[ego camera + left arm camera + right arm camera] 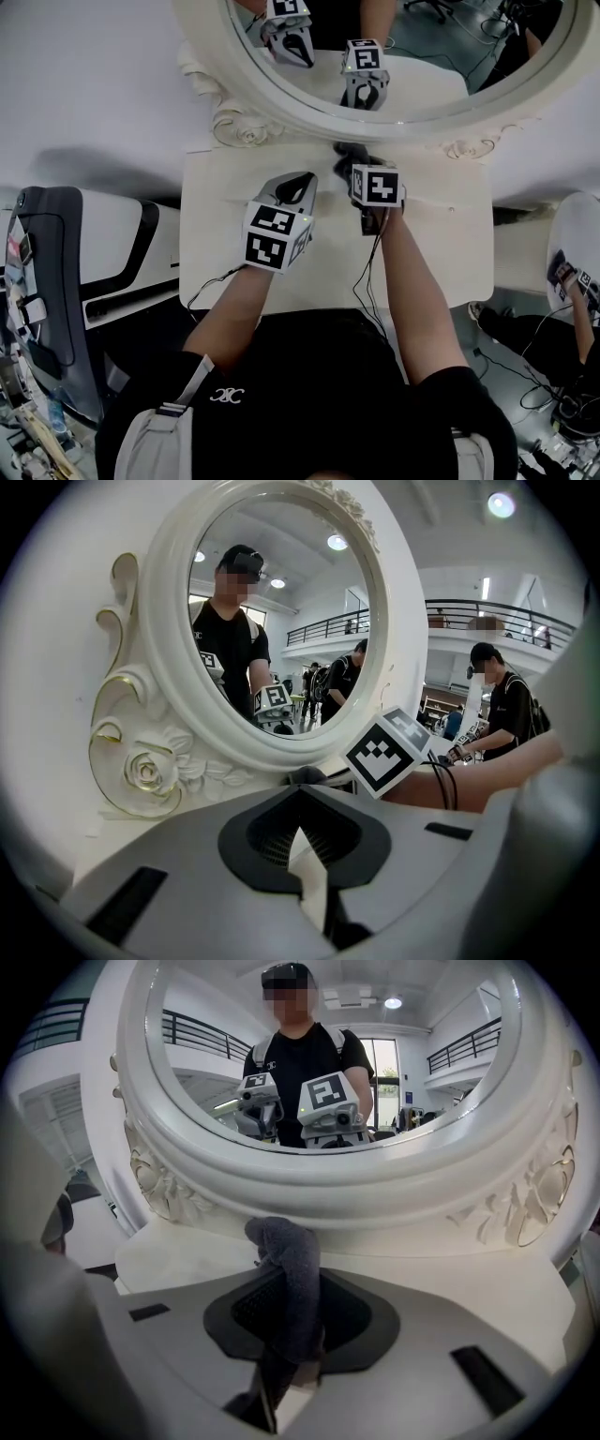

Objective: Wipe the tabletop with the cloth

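1. The cloth (292,1269) is pinched by a narrow fold in the closed right tongs (349,167), at the back of the table (234,197); under drag it could be pulled free.
2. The mirror frame (246,127), just beyond, could be struck.
3. The left tongs (300,187), shut on nothing, could be bumped.

The left forearm (232,314) and right forearm (414,281) reach forward side by side, bare; the left tool (302,184) sits slightly nearer the body than the right tool (352,167). The left tool's jaws are pressed together with nothing between them; the right tool's jaws are clamped on a dark grey cloth (287,1274).
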A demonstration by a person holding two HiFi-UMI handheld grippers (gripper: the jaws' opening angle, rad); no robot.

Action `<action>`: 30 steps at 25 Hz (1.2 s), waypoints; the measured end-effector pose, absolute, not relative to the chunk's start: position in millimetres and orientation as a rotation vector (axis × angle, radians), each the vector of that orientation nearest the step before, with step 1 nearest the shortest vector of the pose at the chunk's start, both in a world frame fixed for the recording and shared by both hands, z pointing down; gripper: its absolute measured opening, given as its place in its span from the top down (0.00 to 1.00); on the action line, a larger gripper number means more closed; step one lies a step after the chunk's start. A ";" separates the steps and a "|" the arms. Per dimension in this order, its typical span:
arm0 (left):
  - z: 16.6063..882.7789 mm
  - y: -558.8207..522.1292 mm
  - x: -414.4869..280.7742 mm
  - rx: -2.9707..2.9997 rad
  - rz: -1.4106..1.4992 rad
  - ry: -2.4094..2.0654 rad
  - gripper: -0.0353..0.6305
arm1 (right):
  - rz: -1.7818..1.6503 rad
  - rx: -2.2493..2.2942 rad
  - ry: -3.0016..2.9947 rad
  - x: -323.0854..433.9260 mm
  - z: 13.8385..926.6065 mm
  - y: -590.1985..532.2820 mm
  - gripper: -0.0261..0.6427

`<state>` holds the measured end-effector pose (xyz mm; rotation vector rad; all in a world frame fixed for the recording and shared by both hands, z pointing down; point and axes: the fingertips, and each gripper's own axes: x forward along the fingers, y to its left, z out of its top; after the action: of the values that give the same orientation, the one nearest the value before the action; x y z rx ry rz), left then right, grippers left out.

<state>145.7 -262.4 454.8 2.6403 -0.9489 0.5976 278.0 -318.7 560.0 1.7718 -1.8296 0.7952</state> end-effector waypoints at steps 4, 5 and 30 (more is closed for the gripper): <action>455.3 -263.7 149.8 2.649 0.591 -0.935 0.95 | 0.795 1.788 -1.816 285.3 560.1 -316.0 0.83; 455.0 -264.1 149.5 2.650 0.589 -0.933 0.95 | 0.793 1.793 -1.813 286.5 559.6 -315.3 0.83; 458.2 -253.7 228.2 2.713 0.605 -0.817 0.95 | 0.835 2.026 -1.604 453.0 562.3 -269.9 0.83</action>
<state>228.2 -253.7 458.2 2.7129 -0.8170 0.6051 453.0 -269.9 562.3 2.0260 -1.6041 0.8347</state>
